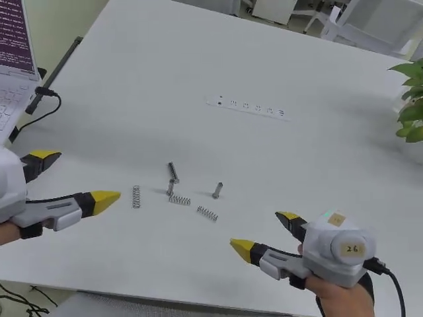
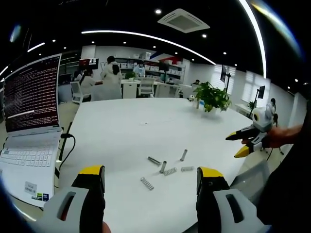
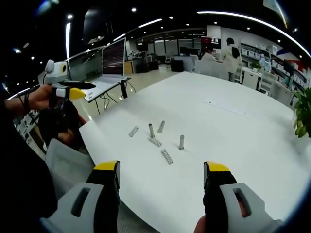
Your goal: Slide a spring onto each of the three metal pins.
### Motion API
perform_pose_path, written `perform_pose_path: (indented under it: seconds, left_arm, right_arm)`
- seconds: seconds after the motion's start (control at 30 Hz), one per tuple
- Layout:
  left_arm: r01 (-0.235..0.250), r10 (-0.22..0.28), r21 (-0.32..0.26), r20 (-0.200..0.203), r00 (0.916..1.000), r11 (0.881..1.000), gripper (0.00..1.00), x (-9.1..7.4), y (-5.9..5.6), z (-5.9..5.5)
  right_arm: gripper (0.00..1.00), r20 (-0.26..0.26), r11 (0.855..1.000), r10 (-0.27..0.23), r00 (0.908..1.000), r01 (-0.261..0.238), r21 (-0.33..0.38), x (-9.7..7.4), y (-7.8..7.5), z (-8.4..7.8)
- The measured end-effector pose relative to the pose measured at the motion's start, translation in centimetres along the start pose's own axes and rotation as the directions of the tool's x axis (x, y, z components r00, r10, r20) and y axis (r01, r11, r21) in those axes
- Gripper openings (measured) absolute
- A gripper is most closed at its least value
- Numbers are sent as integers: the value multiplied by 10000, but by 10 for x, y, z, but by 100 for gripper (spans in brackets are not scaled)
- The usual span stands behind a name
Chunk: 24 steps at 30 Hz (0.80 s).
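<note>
Three metal pins rest mid-table: one lies flat [image 1: 172,172], two stand upright [image 1: 170,188] [image 1: 217,190]. Three loose springs lie beside them [image 1: 136,196] [image 1: 179,200] [image 1: 207,213]. My left gripper [image 1: 74,177] hovers open at the left, short of the leftmost spring. My right gripper [image 1: 264,231] is open near the front edge, below and to the right of the springs. In the left gripper view the jaws [image 2: 150,172] frame the pins [image 2: 163,167] and springs [image 2: 146,183]. The right gripper view's open jaws [image 3: 162,167] frame the same springs [image 3: 166,156] and a pin [image 3: 181,141]. Neither holds anything.
A laptop [image 1: 13,59] with a black cable [image 1: 39,99] sits at the far left edge. A white power strip [image 1: 248,107] lies behind the pins. A green plant [image 1: 410,99] stands at the right. The table's front edge [image 1: 165,294] runs close under both grippers.
</note>
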<state>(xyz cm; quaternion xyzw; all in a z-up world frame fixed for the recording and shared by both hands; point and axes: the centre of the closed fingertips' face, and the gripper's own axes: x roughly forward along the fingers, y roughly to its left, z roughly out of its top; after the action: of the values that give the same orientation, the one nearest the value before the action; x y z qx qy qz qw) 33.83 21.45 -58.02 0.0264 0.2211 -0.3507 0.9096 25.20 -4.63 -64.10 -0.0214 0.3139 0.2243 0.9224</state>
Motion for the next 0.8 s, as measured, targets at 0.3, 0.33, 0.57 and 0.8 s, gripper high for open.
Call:
perform_pose_path:
  seconds: [0.3,0.33,0.57,0.8]
  left_arm:
    - [89,-88,116,-102,9999,9999,75,1,-1,-6]
    - [67,-66,118,-83,9999,9999,75,1,0,-6]
    - [-112,112,-5,66,9999,9999,75,-1,7,-2]
    - [-225,224,110,89,9997,9997,75,-1,12,3]
  right_arm:
    - [69,98,9999,-133,9999,133,-10,-2,-3,3]
    - [69,96,9999,-140,9999,140,-15,-2,-3,3]
    - [69,115,9996,-279,9995,279,38,-4,-8,0]
    - [69,29,9999,-134,9999,134,86,-2,-10,-8]
